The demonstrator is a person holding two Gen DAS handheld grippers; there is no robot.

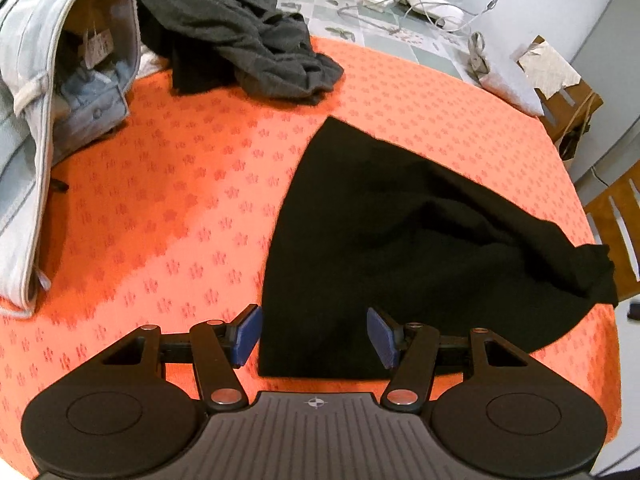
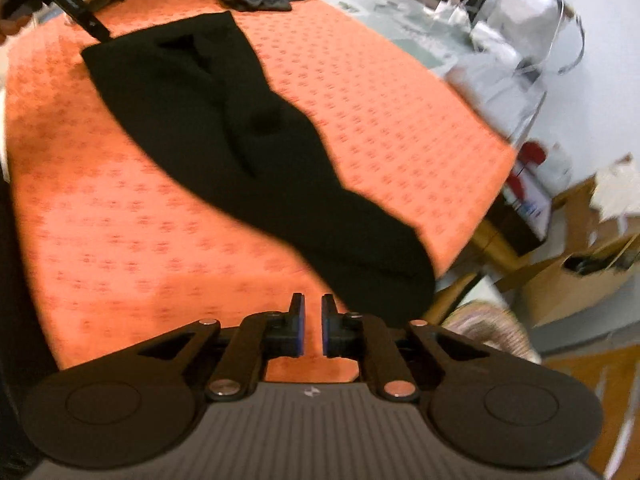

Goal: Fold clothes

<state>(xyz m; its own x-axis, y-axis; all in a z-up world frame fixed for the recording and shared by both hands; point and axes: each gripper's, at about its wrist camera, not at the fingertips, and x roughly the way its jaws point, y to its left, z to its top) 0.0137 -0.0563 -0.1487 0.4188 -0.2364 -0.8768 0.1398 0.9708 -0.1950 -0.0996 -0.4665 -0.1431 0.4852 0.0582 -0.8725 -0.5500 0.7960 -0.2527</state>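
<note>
Black garment [image 1: 384,240] spread flat on orange patterned tablecloth [image 1: 180,208], one end bunched and hanging over table edge at right. Left gripper [image 1: 314,334] parted wide over garment's near edge, blue pads [image 1: 248,330] either side of it, not pressing. Right gripper [image 2: 313,324] nearly closed, narrow gap between jaws, nothing in it; garment's end just beside right finger. Grey garment [image 1: 248,40] heaped at far side. Light denim piece [image 1: 52,120] at left.
</note>
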